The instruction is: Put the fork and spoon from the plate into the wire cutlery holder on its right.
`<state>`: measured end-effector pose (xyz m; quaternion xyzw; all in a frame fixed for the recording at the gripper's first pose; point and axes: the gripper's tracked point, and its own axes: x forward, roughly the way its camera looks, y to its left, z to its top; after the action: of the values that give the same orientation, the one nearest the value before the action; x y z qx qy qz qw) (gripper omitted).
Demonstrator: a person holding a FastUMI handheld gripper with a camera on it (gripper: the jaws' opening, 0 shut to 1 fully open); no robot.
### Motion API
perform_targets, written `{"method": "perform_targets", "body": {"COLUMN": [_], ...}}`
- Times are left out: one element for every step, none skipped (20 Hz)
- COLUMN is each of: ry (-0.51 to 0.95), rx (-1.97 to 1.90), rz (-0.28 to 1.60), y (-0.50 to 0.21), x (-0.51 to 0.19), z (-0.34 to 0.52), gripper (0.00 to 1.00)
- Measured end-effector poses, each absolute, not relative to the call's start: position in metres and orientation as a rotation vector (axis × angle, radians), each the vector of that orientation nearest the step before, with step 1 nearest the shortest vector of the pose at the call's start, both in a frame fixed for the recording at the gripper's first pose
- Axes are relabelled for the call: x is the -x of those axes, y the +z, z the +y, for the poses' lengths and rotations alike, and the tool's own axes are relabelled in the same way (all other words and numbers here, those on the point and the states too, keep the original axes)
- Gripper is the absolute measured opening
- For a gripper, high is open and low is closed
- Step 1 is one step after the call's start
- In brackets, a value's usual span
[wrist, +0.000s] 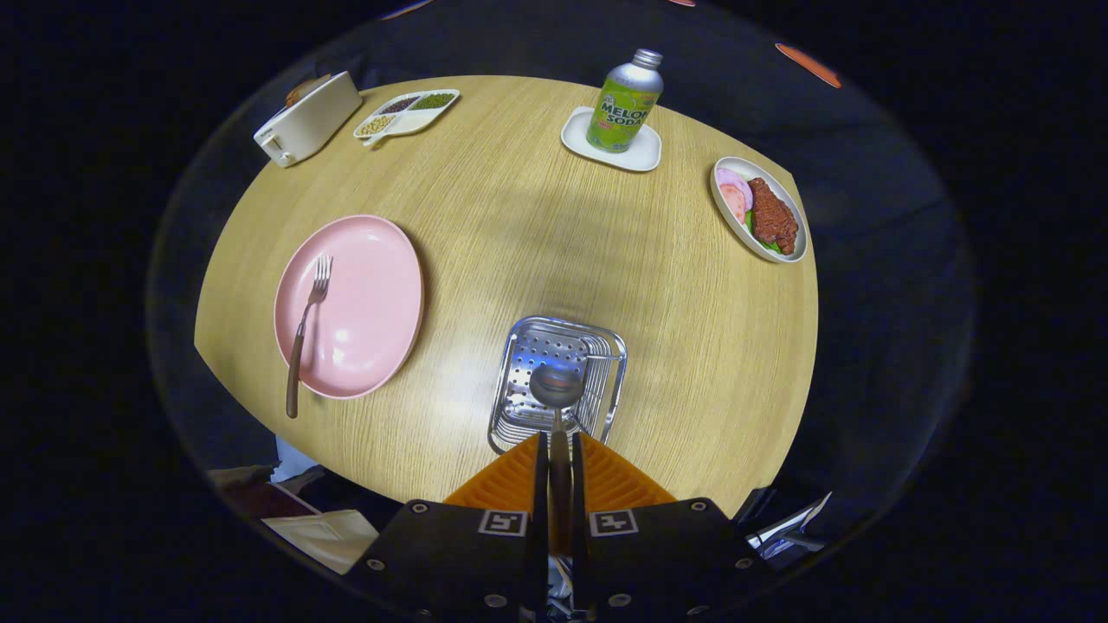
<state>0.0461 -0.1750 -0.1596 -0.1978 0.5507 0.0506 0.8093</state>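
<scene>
— What is held by the gripper [560, 454] over the wooden table [537, 225]?

— A spoon [557, 407] is clamped by its handle between both fingers, which are closed down to a narrow slit around it. The bowl of the spoon is seen at twelve o'clock from the fingertips, poised above the open top of the wire cutlery holder [558, 381]. Whether the spoon is touching the holder cannot be told.

— And where is the fork [307, 333] found?

— At about ten o'clock from the fingers, on the pink plate [368, 303], to the holder's left. Its tines are laid on the plate, while its brown handle is hung out past the near rim, over the table.

— What else is set on the table?

— Far beyond the fingers, at one o'clock, a green soda bottle [625, 102] is stood upright on a small white tray [645, 156]. At two o'clock an oval dish of food [759, 209] is placed near the table's edge. At eleven o'clock a divided snack dish [407, 112] is laid, with a white toaster [309, 119] just beside it to the left.
</scene>
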Motion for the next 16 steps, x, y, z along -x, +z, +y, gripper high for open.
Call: {"method": "perform_targets", "body": {"ry": [0.106, 0.104, 0.103, 0.104, 0.107, 0.111, 0.115, 0.116, 0.124, 0.132, 0.143, 0.153, 0.156, 0.159, 0.163, 0.171], "rx": [0.426, 0.429, 0.424, 0.412, 0.396, 0.382, 0.371, 0.360, 0.348, 0.335, 0.318, 0.300, 0.291, 0.285, 0.279, 0.269], "rz": [1.162, 1.146, 1.131, 1.116, 1.099, 1.080, 1.059, 1.029, 0.998, 0.971, 0.948, 0.920, 0.885, 0.845, 0.808, 0.774], "y": [-0.155, -0.152, -0.148, -0.144, -0.142, -0.139, -0.136, -0.132, -0.129, -0.127, -0.126, -0.125, -0.123, -0.121, -0.122, -0.122], "x": [-0.047, -0.048, -0.049, -0.050, -0.049, -0.049, -0.048, -0.049, -0.050, -0.050, -0.049, -0.048, -0.049, -0.051, -0.052, -0.053], "z": [-0.174, -0.174, -0.172, -0.168, -0.163, -0.158, -0.153, -0.146, -0.137, -0.128, -0.118, -0.107, -0.097, -0.088, -0.078, -0.066], "gripper": [0.13, 0.20, 0.25, 0.36, 0.42, 0.48, 0.53, 0.59, 0.65, 0.74, 0.77, 0.83, 0.86, 0.95, 0.98, 0.98]}}
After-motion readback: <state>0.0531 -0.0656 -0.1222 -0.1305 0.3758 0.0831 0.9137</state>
